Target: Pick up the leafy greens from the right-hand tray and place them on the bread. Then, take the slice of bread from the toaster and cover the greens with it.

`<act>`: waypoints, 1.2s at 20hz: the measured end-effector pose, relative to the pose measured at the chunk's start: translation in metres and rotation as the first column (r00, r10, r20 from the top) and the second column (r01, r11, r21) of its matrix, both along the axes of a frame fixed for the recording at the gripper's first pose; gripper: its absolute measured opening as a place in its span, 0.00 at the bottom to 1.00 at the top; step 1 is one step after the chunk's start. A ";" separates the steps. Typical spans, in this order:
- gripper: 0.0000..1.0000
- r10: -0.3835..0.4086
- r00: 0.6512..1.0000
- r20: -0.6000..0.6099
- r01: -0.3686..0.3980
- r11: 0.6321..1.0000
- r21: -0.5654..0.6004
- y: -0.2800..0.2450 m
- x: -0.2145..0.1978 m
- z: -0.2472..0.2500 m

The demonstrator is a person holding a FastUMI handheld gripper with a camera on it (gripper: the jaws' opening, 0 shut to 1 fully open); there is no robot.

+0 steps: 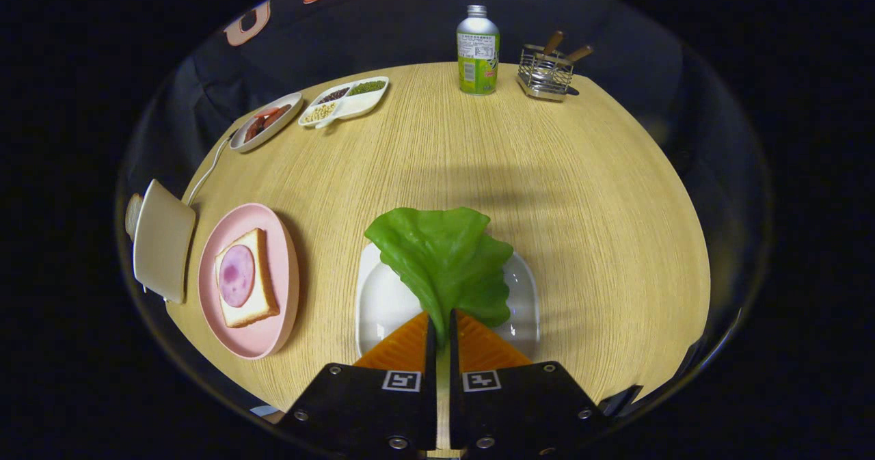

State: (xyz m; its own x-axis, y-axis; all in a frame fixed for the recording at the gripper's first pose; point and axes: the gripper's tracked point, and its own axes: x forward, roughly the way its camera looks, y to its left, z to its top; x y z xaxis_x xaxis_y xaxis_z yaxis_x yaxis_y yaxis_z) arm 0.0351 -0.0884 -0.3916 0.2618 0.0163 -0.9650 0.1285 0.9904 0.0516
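Jaws of the gripper (441, 323) are closed on the stem end of the leafy greens (444, 258), with both fingers pressing on it from the two sides. The leaf spreads out ahead of the fingers, above the white tray (383, 303) on the wooden desk (581, 193) (I cannot tell if the leaf touches the tray or is lifted from it). To the left of the tray lies a pink plate (256, 340), and on it a slice of bread (263, 303) with a round piece of ham (236, 275) on top. Just beside the plate, more to the left, stands the toaster (163, 240) at the edge of the desk. Far beyond the fingers, at the back of the desk, stand a bottle (478, 51) and a wire holder with wooden-handled utensils (545, 72). At the back left are a divided dish with beans (345, 98) and a small plate with sausages (266, 121).
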 end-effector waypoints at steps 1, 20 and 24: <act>0.08 -0.005 1.000 0.010 0.005 1.000 0.015 0.003 0.000 0.004; 0.08 0.143 0.968 0.206 -0.173 0.975 0.137 0.124 0.040 0.081; 0.08 0.164 0.966 0.198 -0.196 0.969 0.153 0.148 0.045 0.074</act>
State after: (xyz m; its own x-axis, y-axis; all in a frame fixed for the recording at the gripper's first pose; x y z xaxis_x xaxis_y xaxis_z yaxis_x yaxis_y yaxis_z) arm 0.0797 0.0592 -0.3178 0.4104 0.2389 -0.8801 -0.0787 0.9708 0.2268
